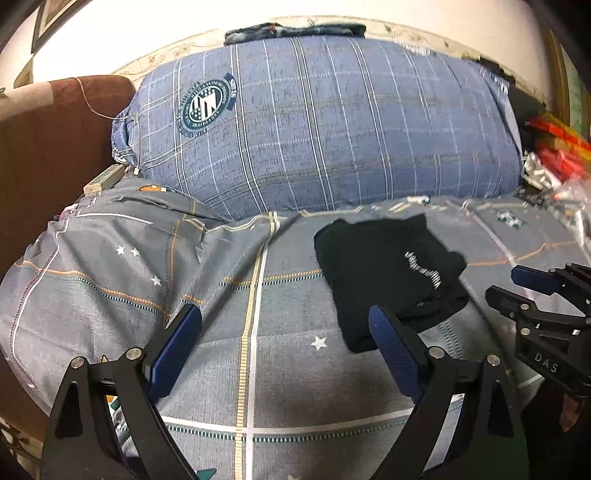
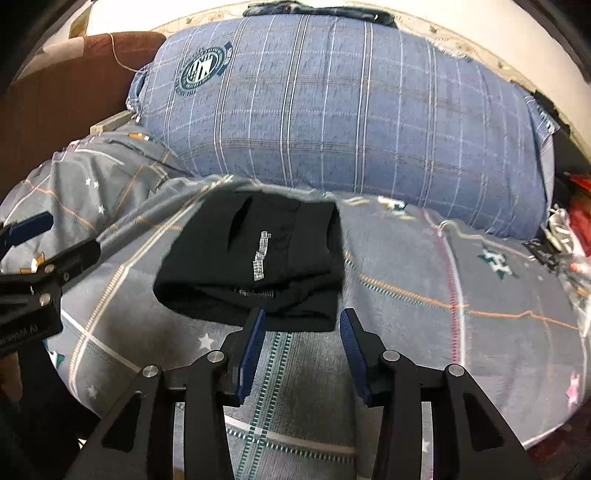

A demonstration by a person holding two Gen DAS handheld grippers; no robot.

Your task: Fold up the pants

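Note:
The black pants lie folded into a compact bundle on the grey star-print bedcover, a small white print facing up. My right gripper hovers at the bundle's near edge, open; its blue pads do not press on the cloth. In the left wrist view the pants sit ahead and to the right. My left gripper is open wide over bare bedcover, its right finger crossing the bundle's near corner in the picture. The right gripper shows at the right edge, the left gripper at the left edge of the right wrist view.
A big blue plaid pillow blocks the far side of the bed, with dark denim on top. A brown upholstered piece stands at the left. Red and silvery clutter sits at the right.

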